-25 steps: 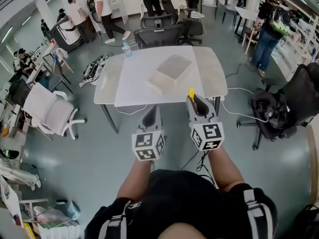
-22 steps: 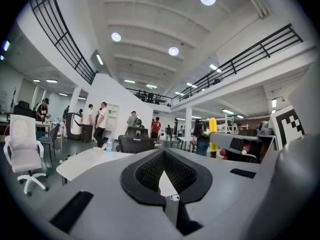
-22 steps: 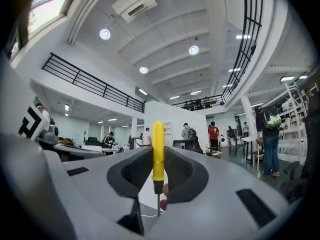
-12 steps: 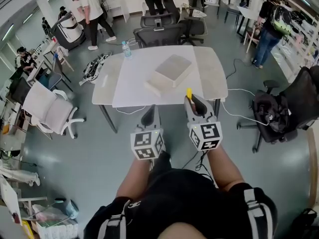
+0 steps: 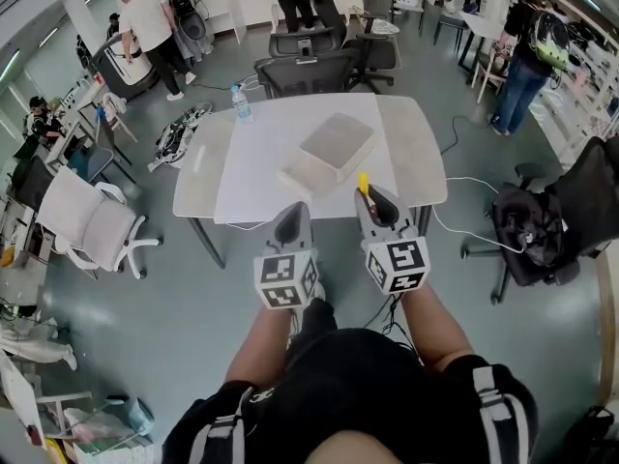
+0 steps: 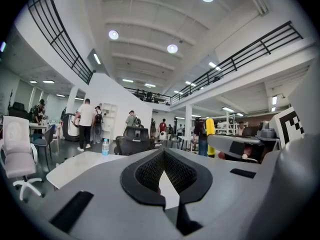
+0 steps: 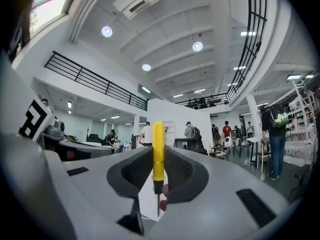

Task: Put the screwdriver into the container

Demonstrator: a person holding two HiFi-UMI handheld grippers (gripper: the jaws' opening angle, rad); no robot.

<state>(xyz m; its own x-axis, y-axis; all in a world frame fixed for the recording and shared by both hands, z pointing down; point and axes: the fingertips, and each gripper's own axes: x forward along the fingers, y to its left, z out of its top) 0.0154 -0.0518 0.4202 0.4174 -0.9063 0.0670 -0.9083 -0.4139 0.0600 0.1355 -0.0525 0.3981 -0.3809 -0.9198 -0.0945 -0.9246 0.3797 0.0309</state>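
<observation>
A yellow-handled screwdriver point(image 5: 364, 182) stands upright in my right gripper point(image 5: 373, 197), which is shut on it; in the right gripper view the handle point(image 7: 158, 149) sits between the pads with the metal tip pointing down. The container point(image 5: 330, 146), a flat whitish box lying partly on a second flat piece, rests on the white table point(image 5: 247, 167) just beyond both grippers. My left gripper point(image 5: 293, 218) hovers at the table's near edge, to the left of the right one. It is shut with nothing in it, and its tips point(image 6: 163, 153) meet.
A water bottle point(image 5: 236, 101) stands at the table's far left corner. Office chairs point(image 5: 308, 66) line the far side, a white chair point(image 5: 92, 222) stands to the left and a black one point(image 5: 542, 230) to the right. Several people stand in the background.
The table has drawn nearer in the head view and both grippers now reach its near edge. The people at the back left have walked further left. The grip on the screwdriver is unchanged.
</observation>
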